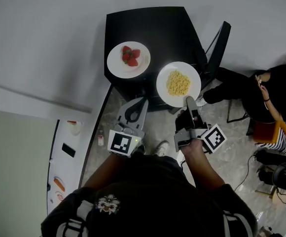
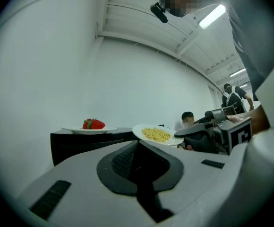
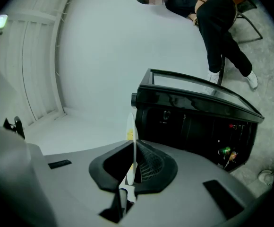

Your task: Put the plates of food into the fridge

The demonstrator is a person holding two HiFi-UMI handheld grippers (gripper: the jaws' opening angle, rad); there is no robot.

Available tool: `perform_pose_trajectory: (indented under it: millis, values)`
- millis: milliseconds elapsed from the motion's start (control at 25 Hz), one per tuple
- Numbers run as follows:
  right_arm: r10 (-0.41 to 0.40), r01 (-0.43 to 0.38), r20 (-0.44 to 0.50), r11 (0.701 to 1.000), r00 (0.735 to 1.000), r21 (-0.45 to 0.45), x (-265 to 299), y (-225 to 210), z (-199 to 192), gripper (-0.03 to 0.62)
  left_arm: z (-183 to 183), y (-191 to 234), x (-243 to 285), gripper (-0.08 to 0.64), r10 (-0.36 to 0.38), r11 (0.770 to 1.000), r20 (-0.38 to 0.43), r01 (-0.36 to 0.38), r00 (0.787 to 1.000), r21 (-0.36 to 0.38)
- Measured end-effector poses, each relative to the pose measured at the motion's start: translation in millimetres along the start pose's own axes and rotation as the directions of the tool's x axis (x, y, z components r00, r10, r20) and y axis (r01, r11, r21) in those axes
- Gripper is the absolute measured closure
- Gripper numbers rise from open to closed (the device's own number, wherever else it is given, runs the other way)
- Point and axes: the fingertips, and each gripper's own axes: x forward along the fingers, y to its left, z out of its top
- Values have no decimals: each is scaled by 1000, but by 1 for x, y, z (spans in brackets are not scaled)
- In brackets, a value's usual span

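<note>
The right gripper [image 1: 190, 101] is clamping the near rim of the noodle plate [image 1: 163, 80], holding it at 12 o'clock, by the 5 o'clock corner of the black cabinet [image 1: 153, 28]. The left gripper [image 1: 143, 101] is hanging closed and empty. The strawberry plate [image 1: 116, 63] is sitting on the cabinet, 10 o'clock from the noodle plate.

Bare lab-like room, white walls [image 2: 141, 79], ceiling strip lights [image 2: 211, 16], speckled floor [image 1: 232, 147], seated onlooker [image 1: 276, 90]
</note>
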Motion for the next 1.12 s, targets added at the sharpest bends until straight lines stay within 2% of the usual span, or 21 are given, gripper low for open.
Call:
perform_pose_trajectory:
  millis: [480, 720, 1120]
  values:
    - [-115, 117, -37, 992, 993, 38, -31, -49, -33, 560, -22, -3, -12, 537, 19, 1000, -27, -20, 999, -14]
    - [-177, 177, -11, 984, 984, 26, -25, -79, -31, 560, -38, 1, -16, 537, 27, 999, -53, -28, 998, -25]
    - [-254, 253, 35, 967, 967, 32, 2, -121, -25, 560, -44, 15, -7, 537, 24, 1000, -47, -24, 999, 16]
